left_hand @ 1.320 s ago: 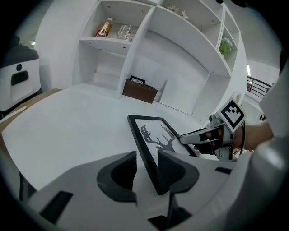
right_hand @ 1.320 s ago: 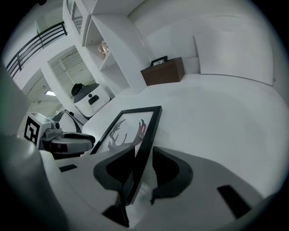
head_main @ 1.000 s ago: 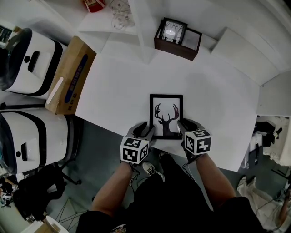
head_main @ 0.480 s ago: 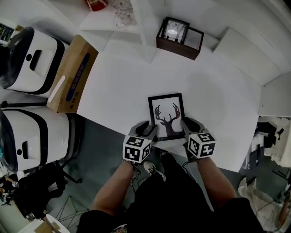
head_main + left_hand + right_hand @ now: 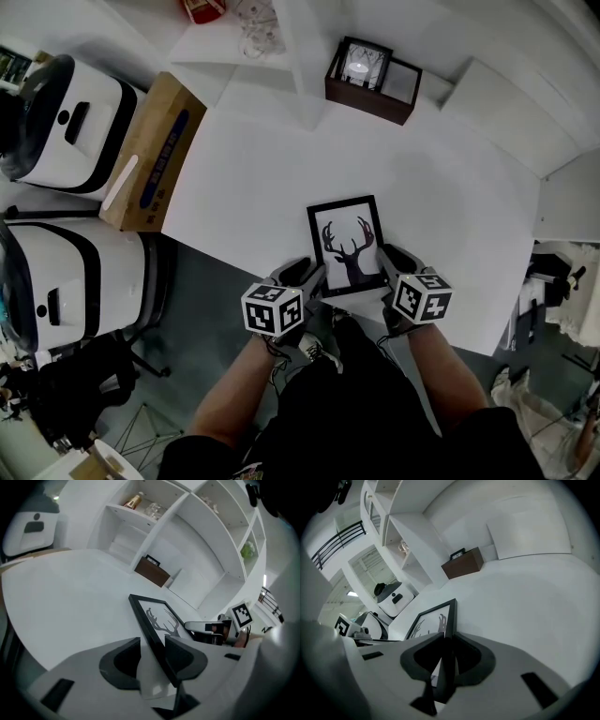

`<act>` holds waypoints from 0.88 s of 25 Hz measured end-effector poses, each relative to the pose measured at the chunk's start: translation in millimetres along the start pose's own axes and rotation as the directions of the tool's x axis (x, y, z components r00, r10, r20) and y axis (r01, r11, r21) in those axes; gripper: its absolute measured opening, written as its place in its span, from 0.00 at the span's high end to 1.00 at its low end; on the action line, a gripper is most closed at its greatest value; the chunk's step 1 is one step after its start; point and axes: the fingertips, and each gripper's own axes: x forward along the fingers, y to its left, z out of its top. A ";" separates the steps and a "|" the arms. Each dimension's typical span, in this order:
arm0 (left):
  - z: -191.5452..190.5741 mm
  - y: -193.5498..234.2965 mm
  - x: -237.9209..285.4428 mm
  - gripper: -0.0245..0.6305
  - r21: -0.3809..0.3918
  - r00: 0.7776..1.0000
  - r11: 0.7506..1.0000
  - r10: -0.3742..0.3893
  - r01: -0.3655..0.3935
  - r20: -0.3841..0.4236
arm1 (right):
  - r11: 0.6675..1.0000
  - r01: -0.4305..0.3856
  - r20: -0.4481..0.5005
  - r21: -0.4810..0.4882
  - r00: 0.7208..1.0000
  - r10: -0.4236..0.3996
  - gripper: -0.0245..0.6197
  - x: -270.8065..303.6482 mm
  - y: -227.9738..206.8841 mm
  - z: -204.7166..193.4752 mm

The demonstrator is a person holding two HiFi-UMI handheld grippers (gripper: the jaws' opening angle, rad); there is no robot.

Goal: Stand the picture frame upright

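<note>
The black picture frame (image 5: 347,246) with a deer-antler print lies near the front edge of the white table (image 5: 469,206), slightly skewed. My left gripper (image 5: 305,274) is at its near left corner. Its jaws are opening. The frame's left edge (image 5: 157,616) runs between them, with a gap on the left side of my left gripper (image 5: 152,644). My right gripper (image 5: 392,258) is at the near right corner with its jaws closing. In the right gripper view both sides of my right gripper (image 5: 446,641) press on the frame's edge (image 5: 451,616).
A dark wooden box (image 5: 367,80) holding a small framed picture stands at the table's back by the white shelf unit (image 5: 187,522). A cardboard box (image 5: 150,155) and two white appliances (image 5: 66,127) sit off the left side. The table's front edge runs just under both grippers.
The right jaws have closed onto the frame's right edge. The frame has turned slightly on the table. The left gripper has drawn back a little toward the person.
</note>
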 end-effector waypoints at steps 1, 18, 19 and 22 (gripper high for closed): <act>-0.8 -0.8 -0.8 0.71 -0.023 1.000 1.000 -0.012 0.013 0.003 | 1.000 -0.003 -0.001 0.014 1.000 0.003 0.87 -0.3 0.1 -0.4; 24.5 -11.5 -11.1 0.76 -0.533 0.922 0.753 -0.298 0.386 0.247 | 0.979 -0.175 0.093 0.107 0.982 0.165 0.87 -7.4 11.1 11.8; 24.6 -9.0 -10.5 0.75 -0.567 0.924 0.730 -0.280 0.381 0.260 | 0.976 -0.190 0.098 0.103 0.979 0.180 0.87 -7.5 15.4 11.1; 20.9 -7.6 -5.7 0.63 -0.609 0.930 0.704 -0.259 0.367 0.261 | 0.974 -0.213 0.091 0.080 0.974 0.206 0.87 -4.8 27.9 6.1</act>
